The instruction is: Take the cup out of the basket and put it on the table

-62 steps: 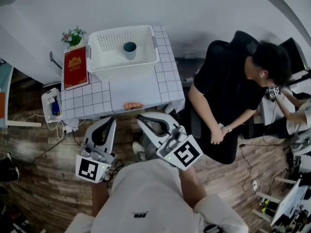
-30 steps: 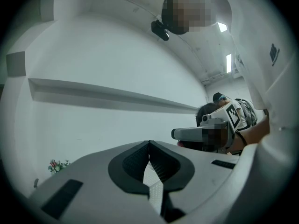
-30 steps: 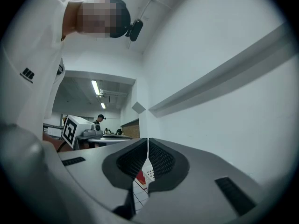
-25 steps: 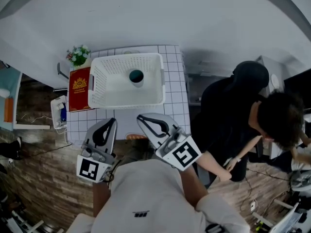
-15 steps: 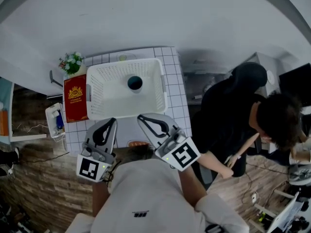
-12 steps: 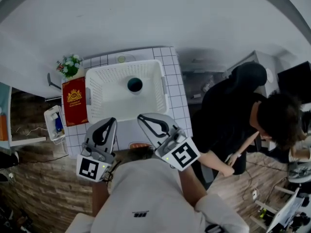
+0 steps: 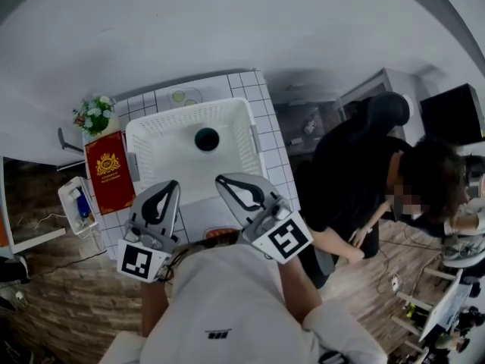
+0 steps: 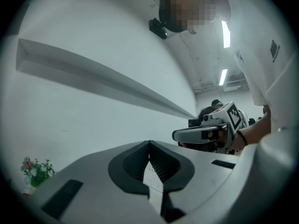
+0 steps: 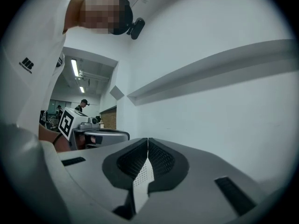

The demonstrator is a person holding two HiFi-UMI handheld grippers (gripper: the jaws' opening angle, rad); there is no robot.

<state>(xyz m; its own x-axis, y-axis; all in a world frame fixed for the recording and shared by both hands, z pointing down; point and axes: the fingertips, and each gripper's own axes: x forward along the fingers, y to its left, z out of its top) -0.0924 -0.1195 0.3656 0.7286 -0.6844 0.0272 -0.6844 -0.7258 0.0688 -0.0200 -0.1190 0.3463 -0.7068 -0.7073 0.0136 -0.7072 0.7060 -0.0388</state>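
Observation:
In the head view a dark teal cup (image 7: 206, 138) stands upright inside a white perforated basket (image 7: 148, 169) on a white tiled table (image 7: 273, 150). My left gripper (image 7: 165, 186) is held near my chest, short of the table's near edge, jaws shut and empty. My right gripper (image 7: 224, 180) is beside it, also shut on nothing. Both point toward the basket from the near side. In the left gripper view my left gripper (image 8: 149, 143) aims at a bare white wall; the right gripper view shows my right gripper (image 9: 147, 141) the same way.
A red book (image 7: 108, 180) lies left of the basket, a small flower pot (image 7: 92, 114) behind it. A white holder (image 7: 76, 203) hangs at the table's left edge. An orange object (image 7: 220, 233) lies at the near edge. A person in black (image 7: 356, 180) bends at the right.
The table and basket have shifted down and nearer in the head view as I came closer. Both grippers keep the same pose. The person at the right has moved and bent lower.

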